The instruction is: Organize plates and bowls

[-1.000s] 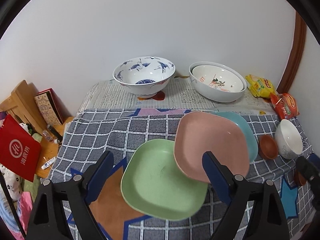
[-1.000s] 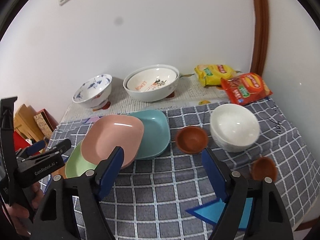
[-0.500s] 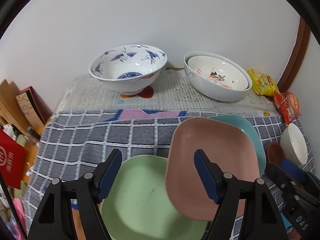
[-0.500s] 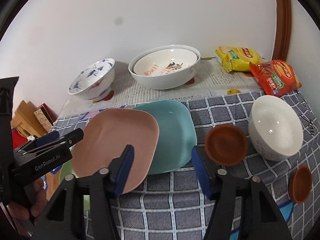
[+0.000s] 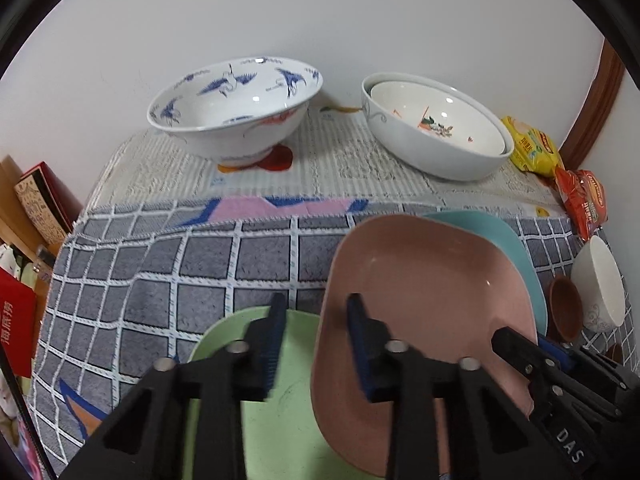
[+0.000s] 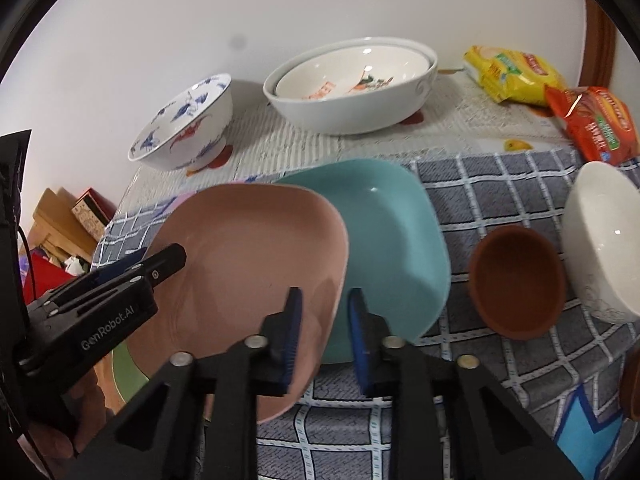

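A pink plate point(image 5: 424, 312) lies overlapping a green plate point(image 5: 280, 416) on its left and a teal plate point(image 5: 492, 232) on its right. My left gripper point(image 5: 316, 344) straddles the pink plate's left rim, jaws narrowed but with a gap. My right gripper point(image 6: 322, 336) straddles the pink plate's point(image 6: 248, 264) right rim beside the teal plate point(image 6: 384, 232), jaws also narrowed with a gap. Whether either pad touches the rim I cannot tell. The green plate point(image 6: 124, 368) shows only as a sliver in the right wrist view.
A blue-patterned bowl point(image 5: 236, 104) and nested white bowls point(image 5: 436, 128) stand at the back. A brown saucer point(image 6: 516, 280), a white bowl point(image 6: 604, 240) and snack packets point(image 6: 592, 120) are on the right. Boxes point(image 5: 36, 200) lie off the table's left edge.
Both grippers moved forward onto the pink plate's opposite rims and their jaws narrowed from wide open. The plates have not visibly shifted.
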A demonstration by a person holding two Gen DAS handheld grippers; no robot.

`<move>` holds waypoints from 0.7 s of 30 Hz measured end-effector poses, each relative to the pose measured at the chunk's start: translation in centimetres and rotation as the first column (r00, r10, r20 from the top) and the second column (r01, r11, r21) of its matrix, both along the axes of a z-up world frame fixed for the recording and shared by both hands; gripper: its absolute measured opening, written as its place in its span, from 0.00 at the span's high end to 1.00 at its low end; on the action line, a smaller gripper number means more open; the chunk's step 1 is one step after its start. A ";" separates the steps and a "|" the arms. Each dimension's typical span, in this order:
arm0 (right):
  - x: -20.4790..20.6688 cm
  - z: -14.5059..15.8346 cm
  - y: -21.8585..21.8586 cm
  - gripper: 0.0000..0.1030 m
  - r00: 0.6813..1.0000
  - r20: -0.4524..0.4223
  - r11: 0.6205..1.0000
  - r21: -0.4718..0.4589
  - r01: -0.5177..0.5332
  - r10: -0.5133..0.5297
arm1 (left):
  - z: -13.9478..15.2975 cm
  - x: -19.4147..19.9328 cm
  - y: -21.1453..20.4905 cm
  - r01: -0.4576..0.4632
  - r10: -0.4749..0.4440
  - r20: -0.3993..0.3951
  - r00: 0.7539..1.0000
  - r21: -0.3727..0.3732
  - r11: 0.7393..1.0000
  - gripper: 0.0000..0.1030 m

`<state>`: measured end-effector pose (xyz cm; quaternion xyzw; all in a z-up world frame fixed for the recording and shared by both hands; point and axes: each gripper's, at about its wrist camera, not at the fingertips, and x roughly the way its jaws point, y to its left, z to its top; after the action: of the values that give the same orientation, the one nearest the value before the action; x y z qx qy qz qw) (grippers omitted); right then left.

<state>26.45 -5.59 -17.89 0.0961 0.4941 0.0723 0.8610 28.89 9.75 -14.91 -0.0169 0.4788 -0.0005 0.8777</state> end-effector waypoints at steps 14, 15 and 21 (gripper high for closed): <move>-3.5 3.3 -0.4 0.91 0.997 0.064 0.999 -0.008 0.037 -0.036 | 3.7 -3.9 -0.6 -0.005 0.008 0.054 0.998 -0.068 0.998 0.90; -3.9 3.7 -0.5 0.91 0.997 0.068 0.999 -0.005 0.041 -0.041 | 4.1 -4.3 -0.7 0.001 0.004 0.060 0.998 -0.073 0.997 0.90; -7.5 5.9 -1.5 0.91 0.992 0.095 0.996 0.002 0.085 -0.085 | 6.0 -6.9 -1.9 0.036 -0.029 0.085 0.996 -0.080 0.996 0.90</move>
<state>18.95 -7.13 -12.00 0.1125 0.4482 0.0394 0.8860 22.01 7.81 -8.94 -0.0450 0.4416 -0.0351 0.8954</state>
